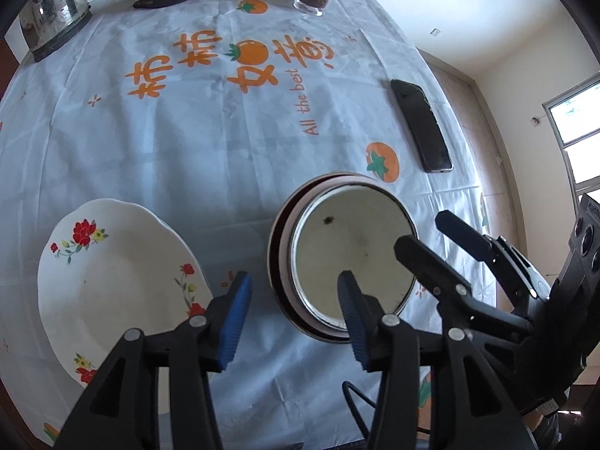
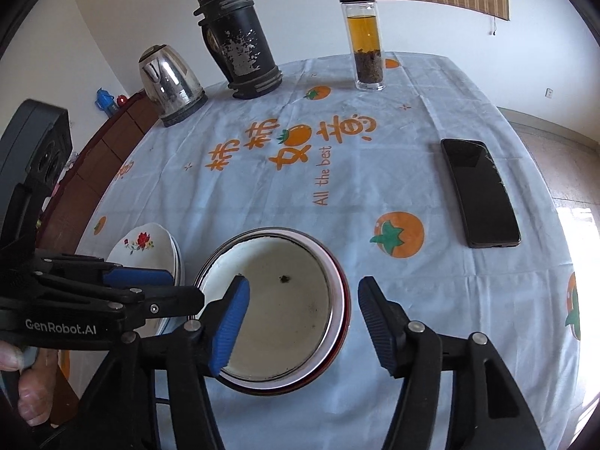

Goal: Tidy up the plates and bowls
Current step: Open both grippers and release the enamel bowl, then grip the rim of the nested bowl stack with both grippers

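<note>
My left tongs stand open over the surface, their blue pads apart and pressing on nothing. One pad hangs over the near rim of the enamel bowl, the other over bare cloth, so the bowl's near-left rim lies in the gap between them. My right tongs are open too, gripping nothing; their left pad hangs over the bowl's hollow and their right pad over the cloth just beyond its rim.

The bowl stands upright, mouth up, nested in a pinkish bowl whose rim shows as a ring around it. Being round, it has no long axis to speak of. A small dark speck lies on its pale bottom.

To the left of my left tongs sits the flowered plate, face up; in the right wrist view it proves to be the top of a small stack.

Beyond both tongs lie a black phone, far right, its long axis running away from me, and at the far edge a steel kettle, a worn black flask and a glass tea bottle, all upright.
</note>
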{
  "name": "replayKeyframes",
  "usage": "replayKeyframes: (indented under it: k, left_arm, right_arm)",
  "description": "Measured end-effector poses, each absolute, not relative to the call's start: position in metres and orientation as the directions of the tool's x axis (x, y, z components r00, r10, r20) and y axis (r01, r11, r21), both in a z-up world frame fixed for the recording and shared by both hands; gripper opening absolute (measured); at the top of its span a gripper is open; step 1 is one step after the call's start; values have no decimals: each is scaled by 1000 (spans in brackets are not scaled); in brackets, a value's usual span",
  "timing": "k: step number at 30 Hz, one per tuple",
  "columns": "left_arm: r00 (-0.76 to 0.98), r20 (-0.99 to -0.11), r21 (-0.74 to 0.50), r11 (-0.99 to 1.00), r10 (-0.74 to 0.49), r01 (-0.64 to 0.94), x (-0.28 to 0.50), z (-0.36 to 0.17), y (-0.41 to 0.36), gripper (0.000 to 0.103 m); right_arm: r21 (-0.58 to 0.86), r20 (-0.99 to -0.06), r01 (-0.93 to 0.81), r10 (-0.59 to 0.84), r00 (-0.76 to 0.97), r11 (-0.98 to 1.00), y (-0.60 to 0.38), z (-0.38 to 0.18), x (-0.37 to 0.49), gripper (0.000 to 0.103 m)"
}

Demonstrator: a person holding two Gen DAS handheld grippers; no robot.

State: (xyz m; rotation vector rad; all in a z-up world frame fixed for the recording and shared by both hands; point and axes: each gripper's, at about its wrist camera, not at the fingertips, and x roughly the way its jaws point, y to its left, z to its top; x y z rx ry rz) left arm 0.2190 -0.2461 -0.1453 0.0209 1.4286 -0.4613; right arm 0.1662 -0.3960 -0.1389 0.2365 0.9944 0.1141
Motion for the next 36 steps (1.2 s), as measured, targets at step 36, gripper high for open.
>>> replayKeyframes:
  k: [36]
  left_arm:
    - [50,-961,-234,897,-271,374,205,-172,-260,36]
  right_arm:
    - [210,-882,75,156,446,975,-393,-159,153,30]
